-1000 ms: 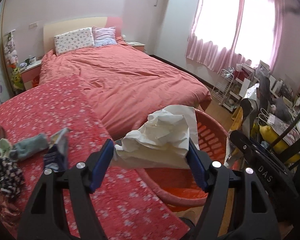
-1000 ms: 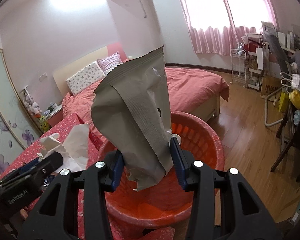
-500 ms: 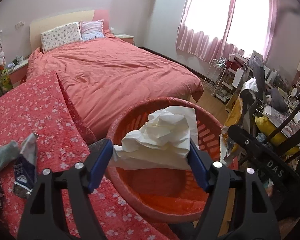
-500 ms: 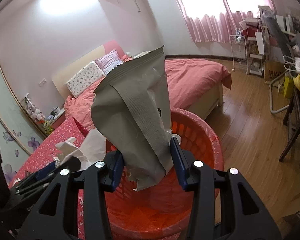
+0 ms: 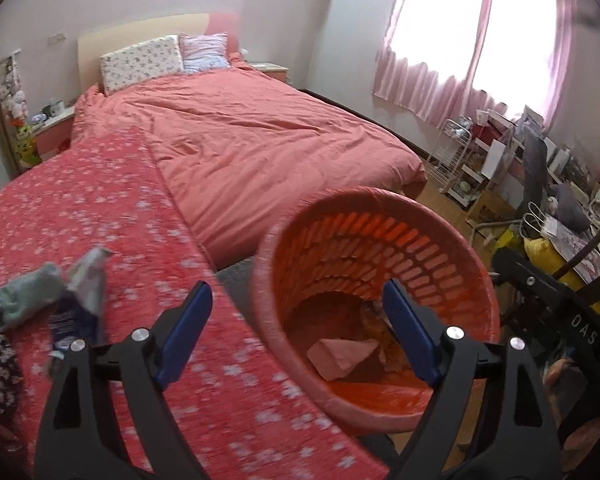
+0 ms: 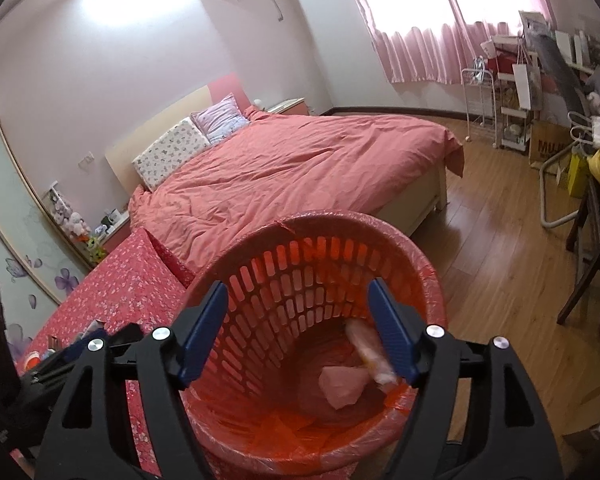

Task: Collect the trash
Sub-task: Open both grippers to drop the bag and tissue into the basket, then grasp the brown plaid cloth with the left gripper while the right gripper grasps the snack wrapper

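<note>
Trash (image 6: 343,388) now lies in the basket (image 6: 319,224), released by both gaping grippers (image 5: 296,336) (image 6: 298,332)

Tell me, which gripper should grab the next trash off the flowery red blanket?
Probably left. The left gripper is open, with a crumpled wrapper lying on the blanket beside it. The right gripper, also open, hangs over the orange basket.

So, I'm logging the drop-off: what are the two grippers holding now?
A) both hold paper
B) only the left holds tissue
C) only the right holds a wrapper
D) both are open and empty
D: the left gripper and right gripper both gape with nothing between their fingers, above the orange basket where crumpled paper lies.
</note>
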Demonstrator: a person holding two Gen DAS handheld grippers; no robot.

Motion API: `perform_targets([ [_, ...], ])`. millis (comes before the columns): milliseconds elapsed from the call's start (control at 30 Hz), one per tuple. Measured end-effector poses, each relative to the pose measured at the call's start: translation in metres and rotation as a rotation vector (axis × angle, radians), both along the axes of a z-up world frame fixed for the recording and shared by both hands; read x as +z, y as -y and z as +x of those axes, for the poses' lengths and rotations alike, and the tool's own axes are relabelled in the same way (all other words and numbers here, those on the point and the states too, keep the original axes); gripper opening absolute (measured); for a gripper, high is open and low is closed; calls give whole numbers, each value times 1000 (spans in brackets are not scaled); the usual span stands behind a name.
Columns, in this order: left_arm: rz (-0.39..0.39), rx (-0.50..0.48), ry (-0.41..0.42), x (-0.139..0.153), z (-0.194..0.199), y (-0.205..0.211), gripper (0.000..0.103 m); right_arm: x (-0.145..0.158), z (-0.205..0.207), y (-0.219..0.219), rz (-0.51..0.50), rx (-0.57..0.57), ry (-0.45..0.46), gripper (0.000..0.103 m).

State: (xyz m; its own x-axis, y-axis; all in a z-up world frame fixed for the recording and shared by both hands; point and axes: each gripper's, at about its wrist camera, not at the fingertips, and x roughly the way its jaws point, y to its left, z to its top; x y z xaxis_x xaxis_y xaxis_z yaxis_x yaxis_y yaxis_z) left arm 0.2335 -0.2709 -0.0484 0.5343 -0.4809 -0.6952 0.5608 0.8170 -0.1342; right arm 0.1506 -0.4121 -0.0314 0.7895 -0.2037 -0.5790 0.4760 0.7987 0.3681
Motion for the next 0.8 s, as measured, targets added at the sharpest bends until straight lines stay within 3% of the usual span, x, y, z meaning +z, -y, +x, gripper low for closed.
perform_targets([
  [333,30,134,68,23,-15,-85,87,20,6,-35,-77,58,3,72],
  [800,74,384,123,34,-42,-237,89,25,32,-136,-160,294,-24,72],
])
